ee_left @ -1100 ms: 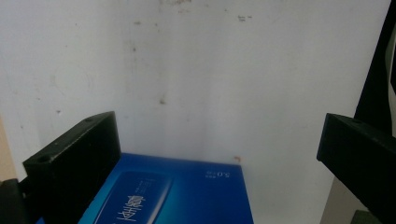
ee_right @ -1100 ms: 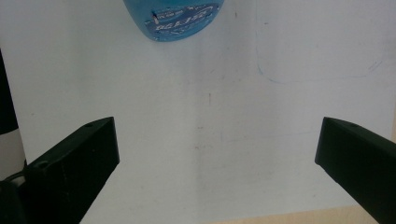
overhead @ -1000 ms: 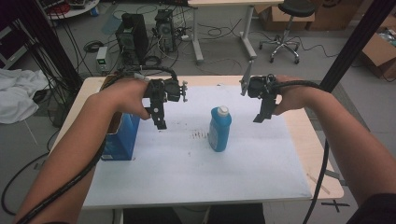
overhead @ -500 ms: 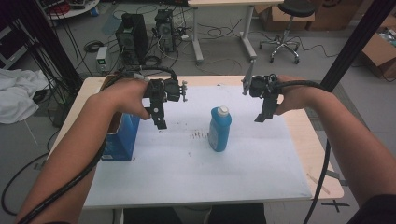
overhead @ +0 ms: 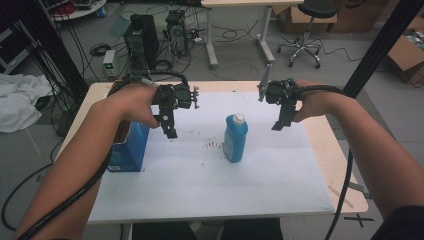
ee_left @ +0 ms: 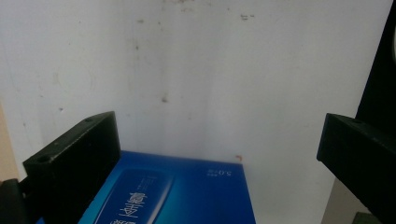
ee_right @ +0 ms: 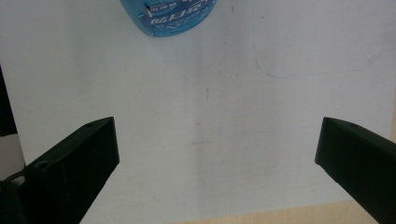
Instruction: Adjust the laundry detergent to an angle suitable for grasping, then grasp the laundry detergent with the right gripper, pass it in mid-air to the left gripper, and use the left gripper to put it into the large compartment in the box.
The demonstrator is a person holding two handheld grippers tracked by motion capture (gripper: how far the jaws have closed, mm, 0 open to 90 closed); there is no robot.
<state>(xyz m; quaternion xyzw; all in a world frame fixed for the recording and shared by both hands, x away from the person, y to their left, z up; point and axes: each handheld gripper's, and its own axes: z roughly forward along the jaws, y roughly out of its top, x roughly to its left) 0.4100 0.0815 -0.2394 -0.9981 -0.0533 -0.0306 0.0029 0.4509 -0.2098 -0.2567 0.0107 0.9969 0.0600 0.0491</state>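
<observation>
A blue bottle [overhead: 235, 138] with a white cap stands upright at the middle of the white sheet [overhead: 200, 185]. A blue carton [overhead: 129, 147] stands at the sheet's left edge, partly behind the person's left forearm. My left gripper [overhead: 170, 131] hangs above the sheet just right of the carton, jaws wide apart and empty; the carton's top [ee_left: 187, 196] lies below it in the left gripper view. My right gripper [overhead: 280, 124] hovers right of the bottle, open and empty; the bottle's base [ee_right: 168, 16] shows at the top of the right gripper view.
The sheet covers a light wooden table [overhead: 340, 165] whose bare edge shows on the right. Beyond the far edge the floor holds computer cases [overhead: 142, 37], cables and a rolling stool [overhead: 305, 30]. A black pole [overhead: 380, 45] slants at the right.
</observation>
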